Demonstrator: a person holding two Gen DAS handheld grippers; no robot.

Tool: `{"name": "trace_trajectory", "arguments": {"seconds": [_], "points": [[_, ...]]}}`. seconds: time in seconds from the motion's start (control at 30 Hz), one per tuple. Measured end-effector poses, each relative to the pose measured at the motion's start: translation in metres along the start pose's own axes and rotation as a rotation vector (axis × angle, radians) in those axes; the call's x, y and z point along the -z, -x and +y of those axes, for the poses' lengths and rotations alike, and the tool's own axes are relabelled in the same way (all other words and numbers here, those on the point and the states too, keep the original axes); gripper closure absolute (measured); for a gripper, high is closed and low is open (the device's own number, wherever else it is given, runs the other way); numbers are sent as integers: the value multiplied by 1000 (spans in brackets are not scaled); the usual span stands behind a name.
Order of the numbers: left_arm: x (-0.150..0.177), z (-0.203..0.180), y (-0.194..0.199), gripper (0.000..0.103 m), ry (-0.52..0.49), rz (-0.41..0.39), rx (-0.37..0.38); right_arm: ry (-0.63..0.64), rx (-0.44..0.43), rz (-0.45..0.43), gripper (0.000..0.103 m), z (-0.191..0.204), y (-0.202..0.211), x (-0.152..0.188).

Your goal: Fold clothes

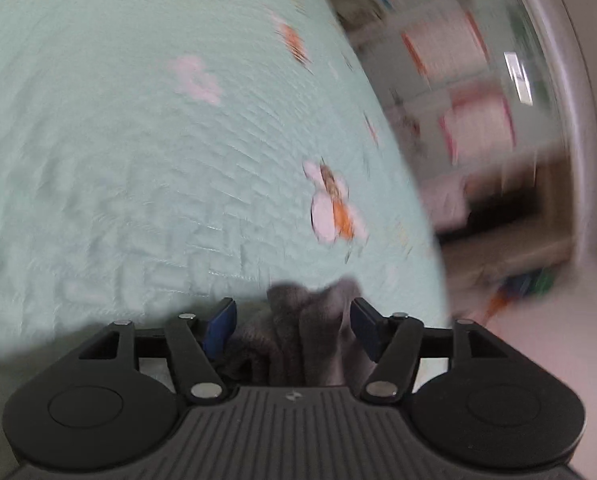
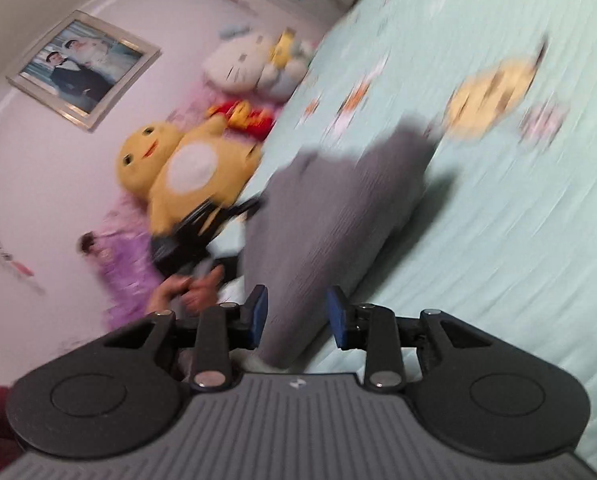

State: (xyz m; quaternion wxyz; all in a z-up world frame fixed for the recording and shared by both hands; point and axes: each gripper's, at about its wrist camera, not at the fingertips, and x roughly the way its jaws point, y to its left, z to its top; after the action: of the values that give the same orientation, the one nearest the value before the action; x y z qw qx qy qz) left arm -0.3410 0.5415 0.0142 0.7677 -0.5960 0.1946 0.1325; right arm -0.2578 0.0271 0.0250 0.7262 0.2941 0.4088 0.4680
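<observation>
Both ends of grey cloth [image 2: 330,208] up off green bed cover [image 1: 98,160]. Left gripper [image 1: 293,322] and right gripper [image 2: 296,314] wide, cloth between. Pinch unclear. Not folded yet.

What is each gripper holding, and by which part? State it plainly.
Both hold the same grey ribbed fabric garment. The left gripper has a bunched edge between its blue pads; the right gripper has another edge. Blur hides whether either grip is tight.

We get soft, even indoor light but heavy motion blur in both views; fisheye bends the edges, only the black gripper bodies [image 1: 294,420] look sharp.
</observation>
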Motion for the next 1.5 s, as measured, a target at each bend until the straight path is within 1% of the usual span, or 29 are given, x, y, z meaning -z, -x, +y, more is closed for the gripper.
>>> {"name": "trace_trajectory", "arguments": {"seconds": [0.03, 0.07, 0.1, 0.13, 0.17, 0.2, 0.27, 0.3, 0.33, 0.37, 0.4, 0.43, 0.47, 0.5, 0.53, 0.57, 0.6, 0.63, 0.7, 0.73, 0.8, 0.83, 0.97, 1.07, 1.17, 1.3, 1.5], "points": [[5, -4, 3, 38, -23, -7, -3, 16, 24, -34, 68, -4, 6, -10], [18, -17, 9, 39, -101, -11, -7, 30, 43, -70, 65, -8, 11, -20], [31, -30, 15, 39, -178, -15, -11, 43, 57, -106, 59, -14, 14, -29], [45, -43, 20, 39, -256, -19, -15, 51, 67, -136, 55, -20, 17, -38], [58, -56, 26, 39, -334, -23, -19, 49, 68, -153, 55, -28, 15, -46], [71, -69, 32, 39, -411, -27, -23, 46, 52, -157, 55, -35, 11, -51], [97, -96, 43, 39, -566, -34, -31, 69, -29, -136, 55, -41, 0, -58], [110, -109, 49, 39, -644, -38, -34, 101, -67, -115, 55, -41, -5, -59], [129, -120, 49, 39, -724, -15, -27, 132, -106, -94, 55, -40, -9, -61], [152, -126, 46, 39, -799, 34, -9, 160, -135, -73, 55, -40, -13, -62], [172, -129, 43, 40, -863, 75, -4, 172, -130, -62, 56, -42, -17, -64], [188, -129, 40, 41, -913, 102, -13, 162, -95, -69, 56, -47, -19, -68], [201, -127, 37, 43, -952, 121, -27, 142, -61, -78, 55, -54, -20, -71], [209, -124, 36, 43, -993, 130, -49, 94, -34, -92, 55, -65, -19, -75], [214, -118, 35, 44, -1037, 133, -77, 40, -35, -104, 55, -77, -17, -78], [220, -113, 34, 44, -1080, 135, -104, -2, -61, -112, 55, -85, -16, -79], [220, -107, 31, 43, -1096, 139, -124, -38, -97, -112, 55, -92, -16, -79], [216, -100, 26, 43, -1084, 144, -138, -61, -134, -102, 55, -96, -18, -80], [211, -87, 18, 41, -1066, 149, -157, -53, -163, -66, 57, -95, -26, -80], [211, -85, 18, 40, -1078, 146, -158, -45, -172, -47, 58, -94, -30, -80], [211, -85, 15, 40, -1118, 142, -165, -33, -183, -27, 69, -93, -37, -81], [212, -84, 16, 40, -1123, 142, -165, -28, -187, -21, 70, -92, -40, -82], [210, -83, 17, 38, -1125, 135, -159, 18, -198, 19, 72, -87, -49, -87], [214, -80, 21, 38, -1129, 118, -149, 92, -194, 43, 71, -78, -40, -90], [216, -77, 21, 37, -1133, 106, -143, 185, -192, 40, 71, -66, -31, -86], [215, -78, 19, 36, -1131, 103, -140, 216, -180, 37, 71, -63, -29, -85], [213, -77, 18, 36, -1118, 107, -136, 206, -148, 30, 69, -72, -36, -89]]}}
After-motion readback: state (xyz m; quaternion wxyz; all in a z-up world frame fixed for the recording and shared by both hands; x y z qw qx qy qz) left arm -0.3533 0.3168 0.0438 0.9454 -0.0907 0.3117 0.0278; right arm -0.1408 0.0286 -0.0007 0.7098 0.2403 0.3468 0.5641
